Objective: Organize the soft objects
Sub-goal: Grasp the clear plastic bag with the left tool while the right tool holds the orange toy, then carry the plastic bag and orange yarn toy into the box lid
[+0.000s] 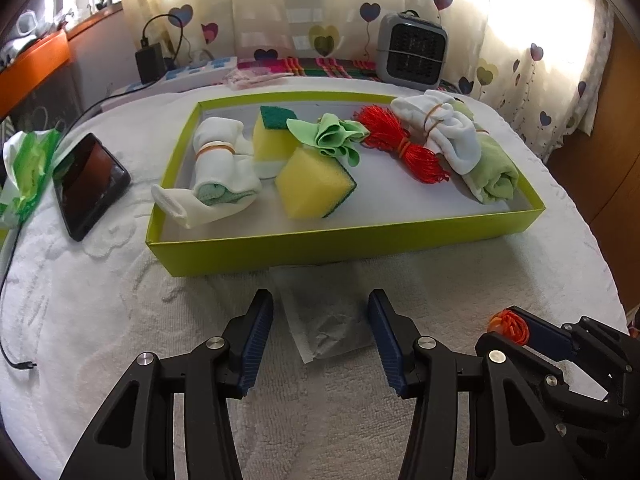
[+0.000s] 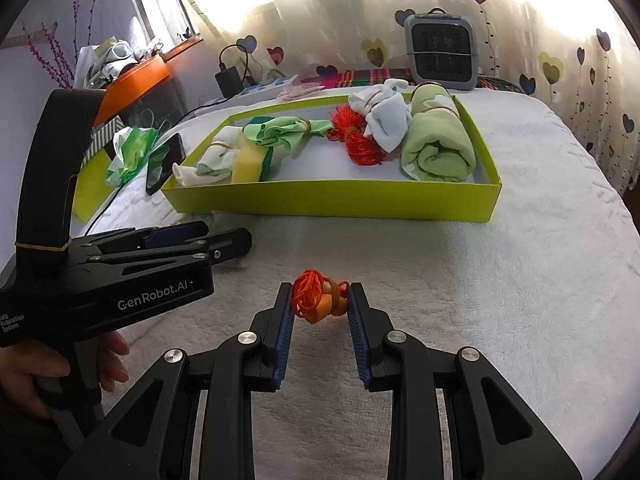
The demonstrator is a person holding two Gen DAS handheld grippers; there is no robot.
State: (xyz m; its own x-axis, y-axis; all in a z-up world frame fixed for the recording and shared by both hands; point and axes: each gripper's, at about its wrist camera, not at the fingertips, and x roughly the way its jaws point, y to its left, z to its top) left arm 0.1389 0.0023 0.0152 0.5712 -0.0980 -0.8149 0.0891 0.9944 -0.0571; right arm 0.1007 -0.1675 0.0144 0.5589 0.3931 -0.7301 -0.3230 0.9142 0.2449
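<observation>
The right gripper (image 2: pixel 320 304) had its jaws clamped on a small orange string bundle (image 2: pixel 316 298), which sat between the blue pads at their tips, just above the white towel (image 2: pixel 500 300) that covered the worktop. The left gripper (image 1: pixel 320 336) held nothing; its jaws stood apart over a crumpled white tissue (image 1: pixel 328 328) that lay flat on the towel between them, not touched by either pad. A hand (image 2: pixel 24 376) gripped the left gripper's handle, whose side read "GenRobot.AI".

Beyond both grippers lay a shallow lime-green box (image 1: pixel 340 244). Inside it, counted from the left wrist view: two yellow sponges with green scouring faces, one (image 1: pixel 316 188) near the front and one (image 1: pixel 274 136) behind it; two white sock bundles tied with rubber bands, one (image 1: pixel 216 176) at the left with its toe draped over the box wall and one (image 1: pixel 444 128) at the right; one green cloth (image 1: pixel 332 136) gathered in the middle; one red string skein (image 1: pixel 400 144); and one rolled green towel (image 1: pixel 492 176) at the right end.

Left of the box lay one dark phone (image 1: pixel 88 184) and one green-and-white plastic bag (image 1: pixel 24 172). One grey fan (image 1: pixel 414 54) stood behind the box against the heart-print curtain (image 1: pixel 520 40)
</observation>
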